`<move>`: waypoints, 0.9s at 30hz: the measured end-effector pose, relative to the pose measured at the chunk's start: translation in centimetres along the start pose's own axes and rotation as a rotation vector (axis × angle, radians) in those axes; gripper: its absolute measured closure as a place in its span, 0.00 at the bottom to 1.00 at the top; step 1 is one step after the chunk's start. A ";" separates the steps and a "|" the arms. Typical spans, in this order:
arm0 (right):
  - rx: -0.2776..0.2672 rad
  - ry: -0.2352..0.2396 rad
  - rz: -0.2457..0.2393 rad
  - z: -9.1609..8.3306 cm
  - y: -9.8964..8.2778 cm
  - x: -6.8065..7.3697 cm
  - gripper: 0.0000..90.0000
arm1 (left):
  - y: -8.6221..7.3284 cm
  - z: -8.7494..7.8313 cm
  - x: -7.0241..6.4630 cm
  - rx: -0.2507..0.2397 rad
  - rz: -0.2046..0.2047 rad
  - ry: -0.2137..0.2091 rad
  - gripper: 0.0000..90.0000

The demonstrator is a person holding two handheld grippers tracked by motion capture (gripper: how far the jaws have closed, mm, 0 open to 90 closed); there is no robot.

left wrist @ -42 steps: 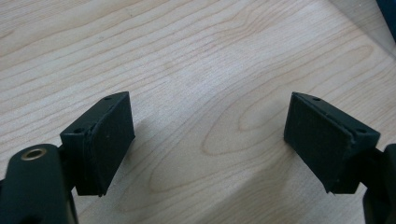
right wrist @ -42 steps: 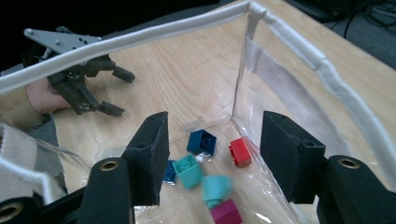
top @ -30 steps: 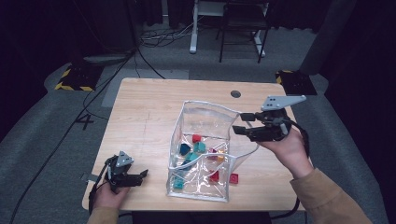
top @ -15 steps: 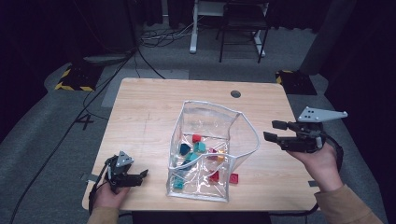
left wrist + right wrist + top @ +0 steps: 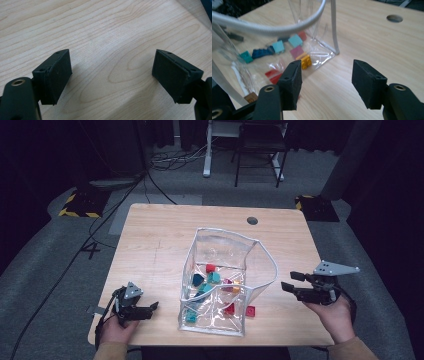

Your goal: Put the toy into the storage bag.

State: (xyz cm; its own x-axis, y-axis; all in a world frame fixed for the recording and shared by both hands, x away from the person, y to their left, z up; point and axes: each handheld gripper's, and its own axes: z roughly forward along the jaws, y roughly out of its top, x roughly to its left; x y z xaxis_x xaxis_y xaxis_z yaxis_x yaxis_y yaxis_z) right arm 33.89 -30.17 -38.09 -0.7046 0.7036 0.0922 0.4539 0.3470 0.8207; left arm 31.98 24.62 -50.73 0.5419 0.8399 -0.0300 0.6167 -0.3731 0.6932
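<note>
Black-jawed and spread, the left gripper (image 5: 150, 307) is rested empty at seven o'clock on the table (image 5: 160, 240). At centre stands the clear bag (image 5: 220, 285) of bricks (image 5: 212, 278); one red brick (image 5: 250, 311) lies outside it. The right gripper (image 5: 286, 286), spread empty at four o'clock, is judged between steps: that brick is to be pinched next.

No readable writing, label, brand or number shows anywhere: not on the light wooden table (image 5: 165, 240), the clear plastic bag with white piping (image 5: 227, 250), or the small coloured toy bricks (image 5: 295, 40) inside it. The yellow-and-black striped floor plates (image 5: 79, 204) beyond the table's far corners bear hazard stripes, no words.
</note>
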 end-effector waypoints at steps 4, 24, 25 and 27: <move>0.035 0.020 0.003 1.5 -1.7 0.3 0.46 | 0.0 0.0 0.0 0.000 0.000 0.000 0.18; 0.130 0.127 -0.024 7.4 -5.5 3.4 0.43 | 0.0 0.0 0.0 0.000 0.000 0.000 0.18; 0.135 0.136 -0.026 7.7 -5.6 3.5 0.43 | 0.0 0.0 0.0 0.000 0.000 0.000 0.18; 0.141 0.146 -0.030 8.2 -5.8 3.9 0.43 | 0.0 0.0 0.0 0.000 0.000 0.000 0.18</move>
State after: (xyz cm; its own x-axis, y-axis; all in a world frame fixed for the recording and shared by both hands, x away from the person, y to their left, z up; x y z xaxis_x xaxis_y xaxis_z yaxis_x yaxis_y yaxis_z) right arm 32.99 -24.41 -47.13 -0.7860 0.5978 0.1578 0.4961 0.4575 0.7379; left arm 31.98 24.62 -50.73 0.5419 0.8399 -0.0300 0.6169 -0.3732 0.6930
